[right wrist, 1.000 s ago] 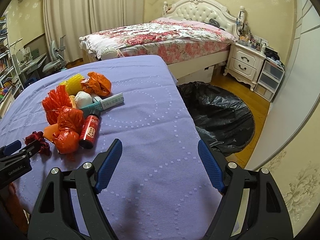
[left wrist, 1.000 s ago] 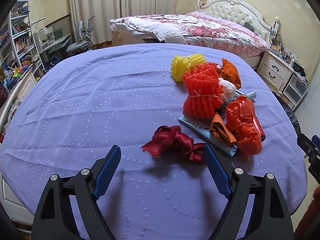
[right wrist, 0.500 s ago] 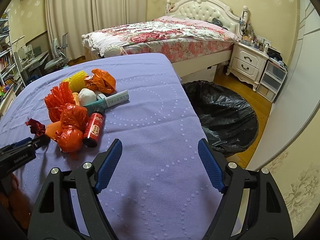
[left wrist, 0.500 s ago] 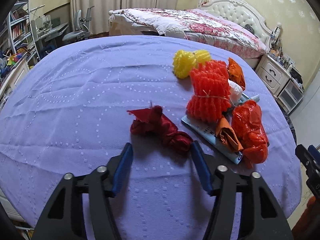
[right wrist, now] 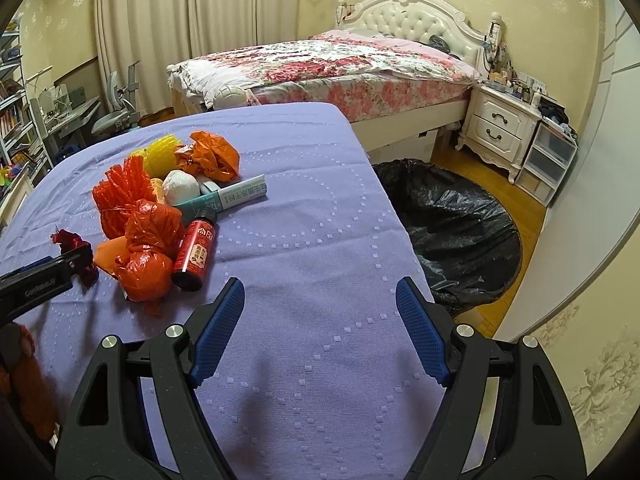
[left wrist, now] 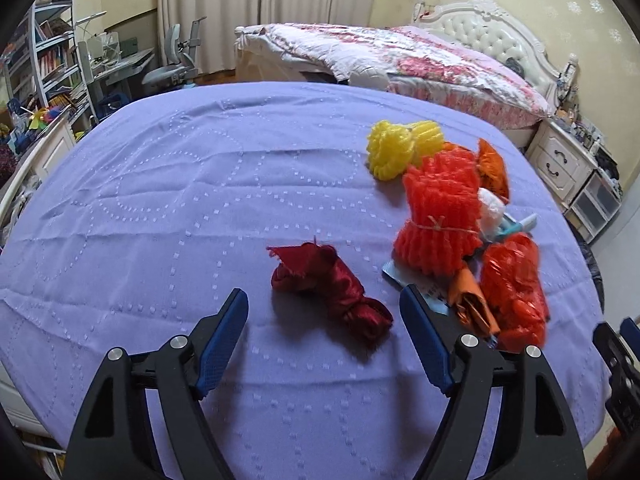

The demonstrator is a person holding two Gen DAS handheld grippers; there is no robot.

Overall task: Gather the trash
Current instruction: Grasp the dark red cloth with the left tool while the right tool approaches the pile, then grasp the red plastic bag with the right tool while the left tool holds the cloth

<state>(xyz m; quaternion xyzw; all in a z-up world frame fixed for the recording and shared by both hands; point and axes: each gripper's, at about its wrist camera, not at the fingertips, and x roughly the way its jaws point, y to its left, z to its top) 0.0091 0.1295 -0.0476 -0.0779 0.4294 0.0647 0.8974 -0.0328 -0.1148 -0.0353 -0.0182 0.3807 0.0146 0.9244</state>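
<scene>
Left gripper [left wrist: 323, 312]: jaws opening, set wide around the near end of the dark red satin scrap [left wrist: 332, 284], pads not pressing it. Right gripper [right wrist: 320, 308]: jaws wide, holding nothing, above bare purple cloth on the bench [right wrist: 320, 208].

Beyond lie crinkled orange plastic bags [right wrist: 146, 252], a glossy red bottle [right wrist: 195, 254], a flat teal carton [right wrist: 228, 196], orange foam netting [left wrist: 440, 216] and yellow foam netting [left wrist: 400, 148]. The black trash bag [right wrist: 452, 224] stands open on the floor beside the bench.

Judgement: collection hardly begun; every item remains.
</scene>
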